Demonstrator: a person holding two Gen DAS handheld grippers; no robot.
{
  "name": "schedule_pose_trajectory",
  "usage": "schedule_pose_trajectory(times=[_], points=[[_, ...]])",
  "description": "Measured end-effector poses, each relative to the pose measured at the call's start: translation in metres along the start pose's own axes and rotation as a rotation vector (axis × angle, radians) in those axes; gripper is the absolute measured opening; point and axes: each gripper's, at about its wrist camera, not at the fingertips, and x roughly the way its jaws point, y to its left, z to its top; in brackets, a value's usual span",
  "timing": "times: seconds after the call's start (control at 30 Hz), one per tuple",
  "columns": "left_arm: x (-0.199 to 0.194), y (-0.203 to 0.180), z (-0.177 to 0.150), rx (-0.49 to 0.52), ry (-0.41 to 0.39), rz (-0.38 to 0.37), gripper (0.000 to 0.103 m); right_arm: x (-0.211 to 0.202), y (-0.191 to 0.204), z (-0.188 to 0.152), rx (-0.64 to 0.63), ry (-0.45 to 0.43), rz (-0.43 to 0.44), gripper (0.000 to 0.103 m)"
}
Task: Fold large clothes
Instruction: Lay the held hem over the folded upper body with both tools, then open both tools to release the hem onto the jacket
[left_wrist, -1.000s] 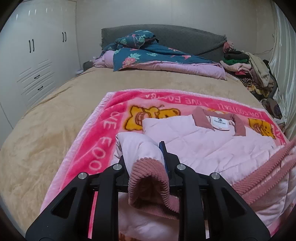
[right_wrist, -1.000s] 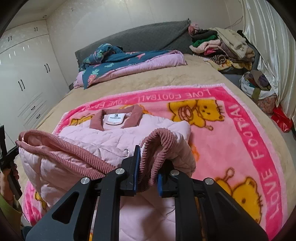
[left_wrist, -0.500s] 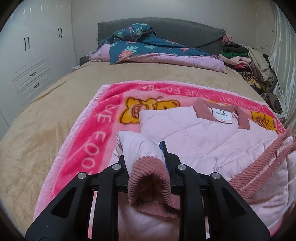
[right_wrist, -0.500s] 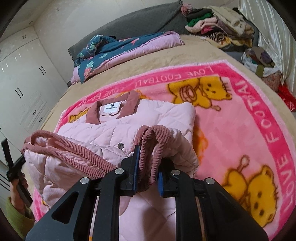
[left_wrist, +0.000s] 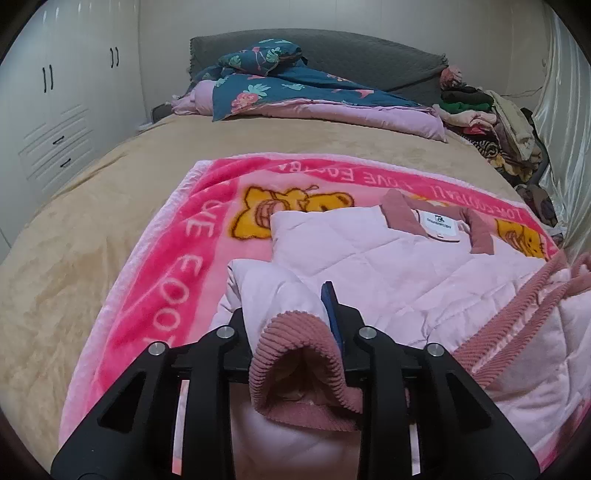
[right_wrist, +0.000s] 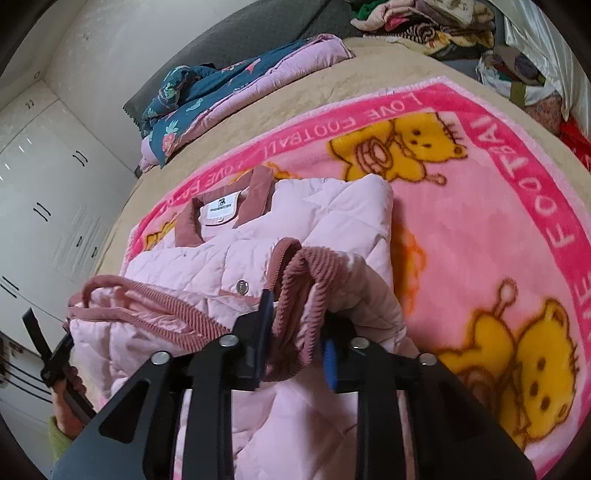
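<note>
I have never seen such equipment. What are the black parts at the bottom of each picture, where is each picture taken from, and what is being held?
No robot: a person holds a two-finger claw in each hand, and each claw has a camera looking forward along its fingers. One picture is from the left claw, the other from the right claw. A pink quilted jacket lies on a pink bear blanket on a bed. Each claw is shut on the jacket's ribbed hem, lifting it.

Tan bed, grey headboard, white wardrobe left, pale curtain right, plain wall.
</note>
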Motion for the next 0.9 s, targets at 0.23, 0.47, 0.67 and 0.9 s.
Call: schedule_pose_trajectory(times=[0.23, 0.47, 0.67, 0.9], points=[[-0.013, 0.003, 0.006, -0.039, 0.022, -0.058, 0.035, -0.012, -0.011, -0.002, 0.112, 0.071, -0.011, 0.034], [-0.031, 0.003, 0.009, -0.065, 0.022, -0.087, 0.041, -0.029, -0.024, -0.014, 0.248, 0.104, 0.082, 0.083], [-0.046, 0.0, 0.01, -0.067, 0.016, -0.106, 0.048, -0.051, -0.016, -0.025, 0.271, 0.122, 0.095, 0.099], [-0.074, 0.005, 0.012, -0.073, -0.05, -0.115, 0.075, -0.092, -0.007, -0.039, 0.154, 0.007, 0.117, 0.099]])
